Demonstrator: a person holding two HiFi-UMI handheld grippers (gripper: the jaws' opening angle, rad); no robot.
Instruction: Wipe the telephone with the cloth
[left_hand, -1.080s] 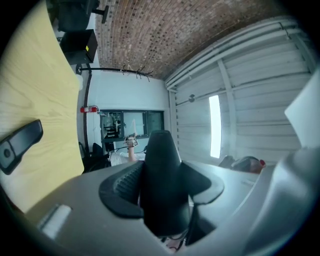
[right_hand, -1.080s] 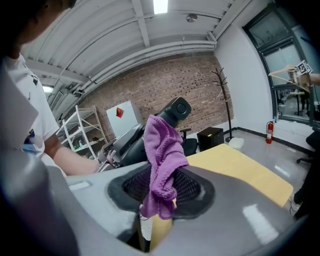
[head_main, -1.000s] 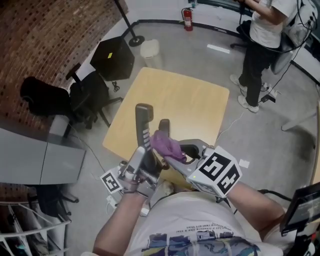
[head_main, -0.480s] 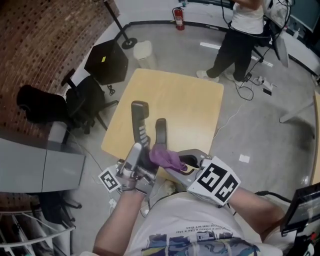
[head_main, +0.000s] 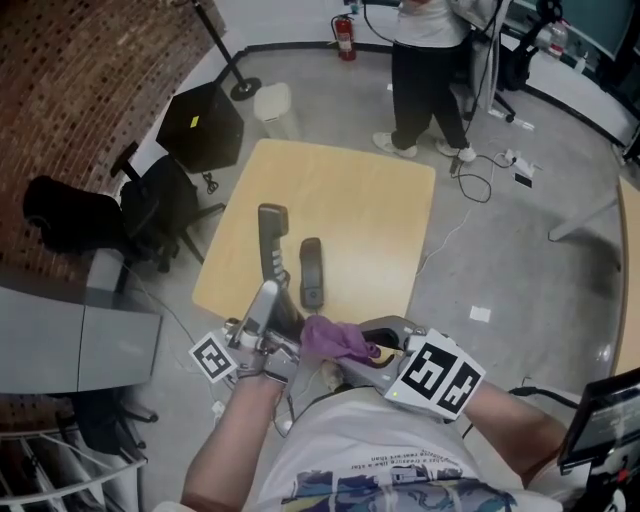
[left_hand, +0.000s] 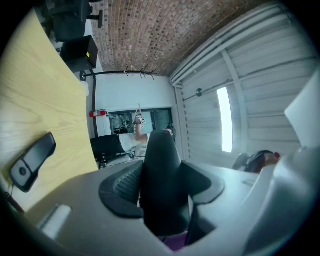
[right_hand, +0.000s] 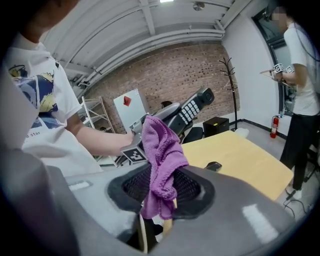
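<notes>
L gripper (head_main: 272, 305) clamps handset (head_main: 272, 232); cloth (head_main: 333, 338) beside

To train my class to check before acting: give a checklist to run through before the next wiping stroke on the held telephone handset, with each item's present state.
1. The left gripper is clamped on the telephone handset: ok.
2. The right gripper is clamped on the cloth: ok.
3. The keypad faces the cloth side: ok.
4. The cloth touches the handset: cannot tell; it sits low, near the left gripper's end.
5. The other black piece lies flat on the table, apart from both grippers: ok.
6. The person stands beyond the table's far edge: ok.
</notes>
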